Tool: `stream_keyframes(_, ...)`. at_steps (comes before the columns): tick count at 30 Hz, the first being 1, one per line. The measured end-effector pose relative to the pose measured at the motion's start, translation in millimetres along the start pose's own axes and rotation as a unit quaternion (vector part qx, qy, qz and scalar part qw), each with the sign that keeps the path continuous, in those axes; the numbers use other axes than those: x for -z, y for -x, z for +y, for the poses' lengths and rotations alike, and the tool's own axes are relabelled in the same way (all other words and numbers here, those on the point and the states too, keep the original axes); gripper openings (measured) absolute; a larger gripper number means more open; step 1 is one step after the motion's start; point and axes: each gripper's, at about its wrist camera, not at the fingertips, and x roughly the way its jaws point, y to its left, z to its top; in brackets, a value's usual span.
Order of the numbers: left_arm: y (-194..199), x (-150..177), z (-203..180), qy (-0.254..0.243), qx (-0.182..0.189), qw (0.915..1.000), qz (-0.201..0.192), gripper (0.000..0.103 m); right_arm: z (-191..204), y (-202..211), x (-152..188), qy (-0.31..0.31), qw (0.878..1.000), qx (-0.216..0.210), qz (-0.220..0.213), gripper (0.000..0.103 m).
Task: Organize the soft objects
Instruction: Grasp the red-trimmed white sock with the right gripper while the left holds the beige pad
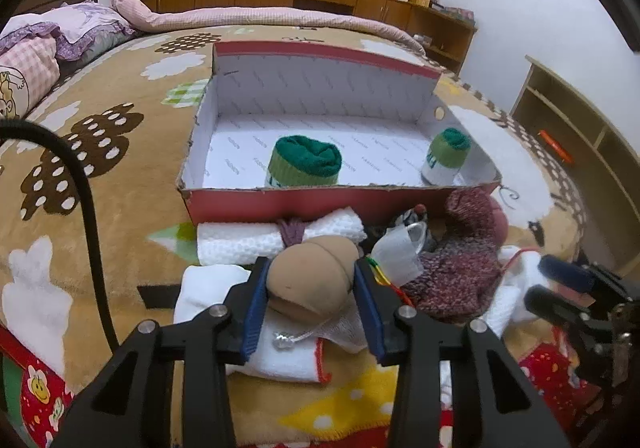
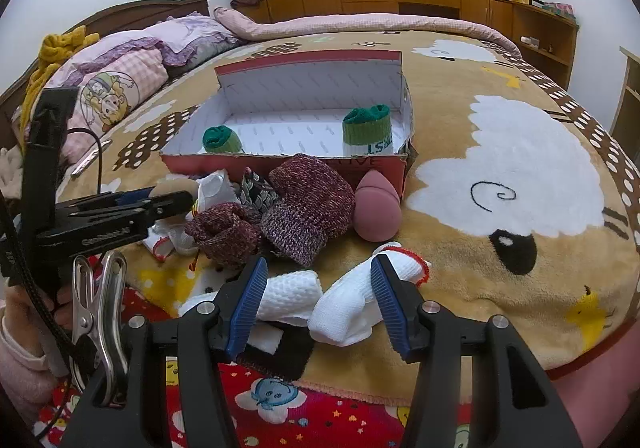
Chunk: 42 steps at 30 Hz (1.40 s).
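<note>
On the bed [image 2: 500,60], near the front edge, a heap of soft things is seen before a red box [image 1: 320,200].

Left: the left gripper [image 1: 310,288] is clenched on a tan sponge [image 1: 312,280], held between both blue pads just above a white towel [image 1: 280,360]. A rolled white cloth [image 1: 240,242] tied with purple cord lies just beyond, touching the box's near wall.

Centre: two green sock rolls are already in the box, one [image 1: 304,164] mid-floor, one [image 1: 446,156] upright in the right near corner. Maroon knitwear [image 2: 304,208] and a pink sponge [image 2: 376,208] are piled against the box's near wall, outside it.

Right: the right gripper [image 2: 320,304] is spread wide, nothing gripped; a white sock pair [image 2: 344,312] lies between its fingers, apparently untouched by the pads.

Step judged in hand: the sponge has been grasped and is to be carried into the box. Next move calls for a lift clear of the near wall, a reach forward, and release on open floor left of the socks. Squashing is little risk; slipping from the pads is possible. Most of the heap is not yet sorted.
</note>
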Motion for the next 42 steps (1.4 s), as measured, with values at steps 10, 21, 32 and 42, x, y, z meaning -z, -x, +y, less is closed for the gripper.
stream_keyframes(10,25,8,-10,0.002,0.023,0.9997,-0.012,0.043,-2,15,-3,-0.010,1.000,-0.008,-0.017,0.055)
stream_keyframes(21,22,11,-9,0.011,0.028,0.9995,-0.006,0.044,-30,6,1,-0.078,0.997,0.019,-0.002,0.055)
stream_keyframes(32,20,11,-9,0.011,0.028,0.9995,-0.004,0.044,-29,-25,14,-0.081,0.995,0.007,0.049,0.055)
stream_keyframes(42,20,12,-10,0.012,0.026,0.9996,-0.003,0.044,-32,-31,20,-0.102,0.993,-0.014,0.053,0.048)
